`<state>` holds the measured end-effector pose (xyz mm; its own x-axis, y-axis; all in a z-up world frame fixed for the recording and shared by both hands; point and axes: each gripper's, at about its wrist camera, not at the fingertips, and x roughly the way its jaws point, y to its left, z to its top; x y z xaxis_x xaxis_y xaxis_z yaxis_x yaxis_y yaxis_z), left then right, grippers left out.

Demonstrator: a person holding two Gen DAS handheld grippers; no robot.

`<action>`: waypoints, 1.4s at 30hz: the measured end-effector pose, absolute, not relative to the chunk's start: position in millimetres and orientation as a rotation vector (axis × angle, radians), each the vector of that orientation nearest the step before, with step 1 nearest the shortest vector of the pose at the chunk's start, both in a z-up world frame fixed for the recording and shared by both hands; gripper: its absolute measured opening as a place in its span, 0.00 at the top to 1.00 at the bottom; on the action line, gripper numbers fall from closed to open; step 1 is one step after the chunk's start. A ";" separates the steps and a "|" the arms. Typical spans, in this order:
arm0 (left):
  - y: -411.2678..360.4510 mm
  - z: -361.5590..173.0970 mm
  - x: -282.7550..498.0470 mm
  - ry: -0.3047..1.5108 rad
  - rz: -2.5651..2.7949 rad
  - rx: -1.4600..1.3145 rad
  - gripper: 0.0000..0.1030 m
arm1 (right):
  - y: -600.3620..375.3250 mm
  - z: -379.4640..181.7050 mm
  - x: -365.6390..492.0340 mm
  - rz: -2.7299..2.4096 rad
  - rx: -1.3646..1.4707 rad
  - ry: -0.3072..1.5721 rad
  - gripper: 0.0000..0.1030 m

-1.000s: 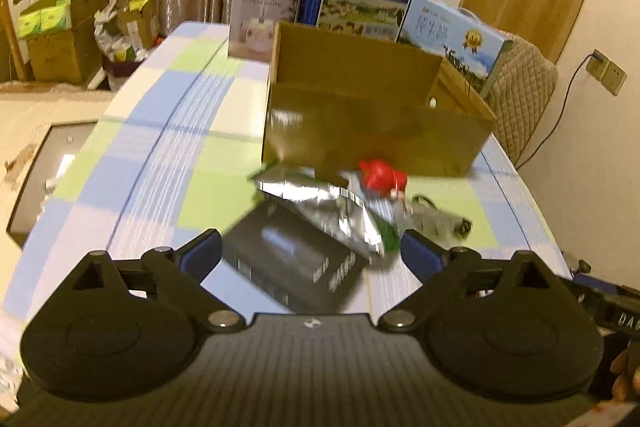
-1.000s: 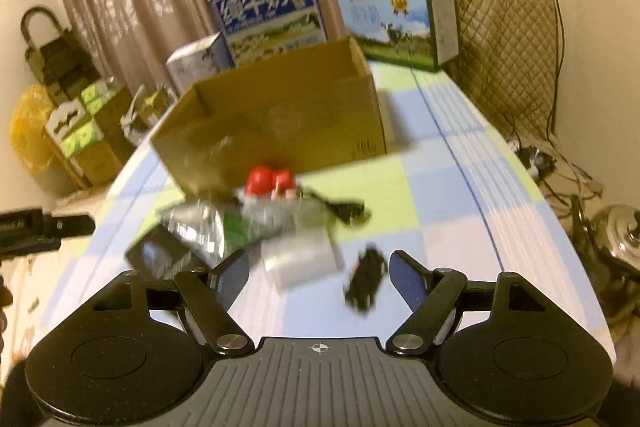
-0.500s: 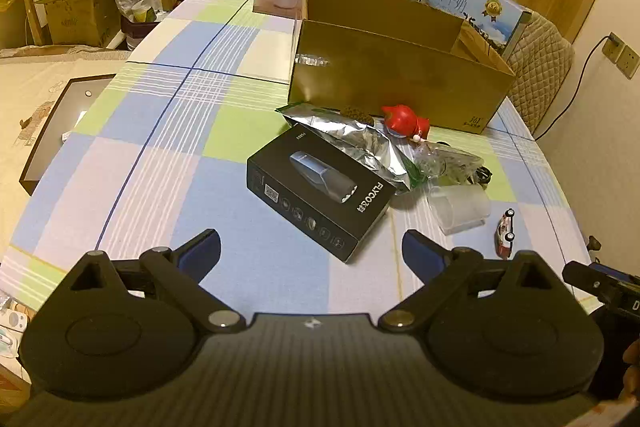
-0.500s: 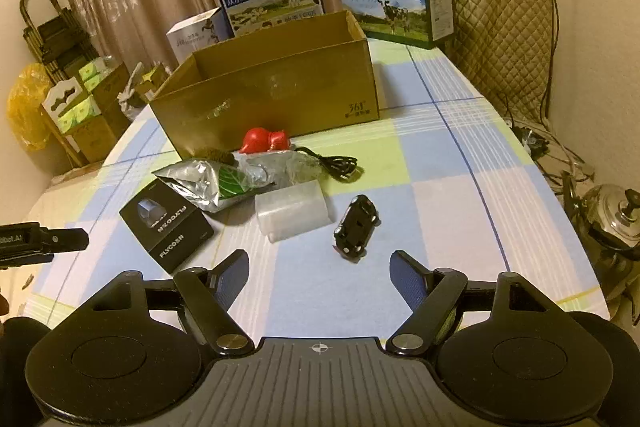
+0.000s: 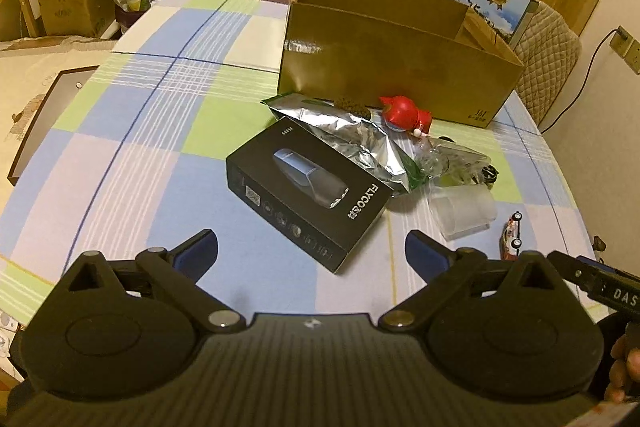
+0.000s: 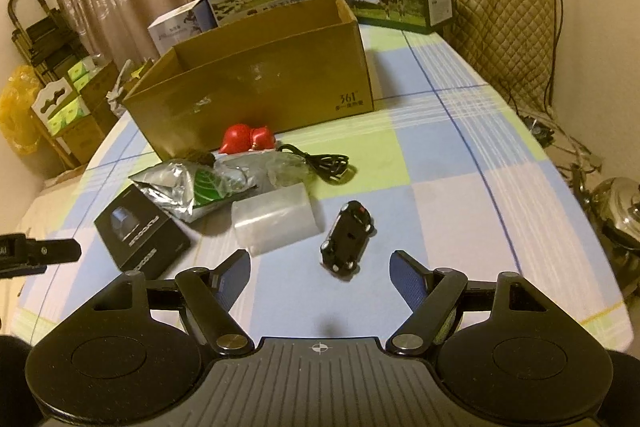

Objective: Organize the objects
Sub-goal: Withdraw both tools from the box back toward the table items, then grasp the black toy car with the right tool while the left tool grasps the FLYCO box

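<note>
— Where do the grippers stand?

— Both hover above the checked tablecloth (image 5: 132, 163), jaws spread wide and holding nothing: the left gripper (image 5: 311, 251) faces the black FLYCO box (image 5: 308, 187), the right gripper (image 6: 320, 273) the overturned toy car (image 6: 347, 241) (wheels up).

— And the rest?

— A foil pouch (image 5: 352, 139), a red figurine (image 6: 246, 139), a frosted plastic case (image 6: 276, 219) and a black cable (image 6: 320, 163) lie just before the open cardboard box (image 6: 260, 83).

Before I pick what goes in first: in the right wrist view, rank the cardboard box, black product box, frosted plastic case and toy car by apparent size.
1. cardboard box
2. black product box
3. frosted plastic case, close to the product box, so unsure
4. toy car
</note>
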<state>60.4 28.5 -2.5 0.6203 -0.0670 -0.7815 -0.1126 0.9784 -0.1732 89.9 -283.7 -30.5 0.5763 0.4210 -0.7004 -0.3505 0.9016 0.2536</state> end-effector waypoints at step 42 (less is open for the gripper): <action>38.5 -39.0 108.8 0.958 0.030 -0.249 0.05 | -231.0 -59.9 136.4 0.510 -0.002 0.925 0.74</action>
<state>108.8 38.5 -39.0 0.5771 -0.0845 -0.8123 -0.1354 0.9710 -0.1972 136.4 -231.0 -59.9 0.4922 0.4195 -0.7627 -0.4208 0.8817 0.2134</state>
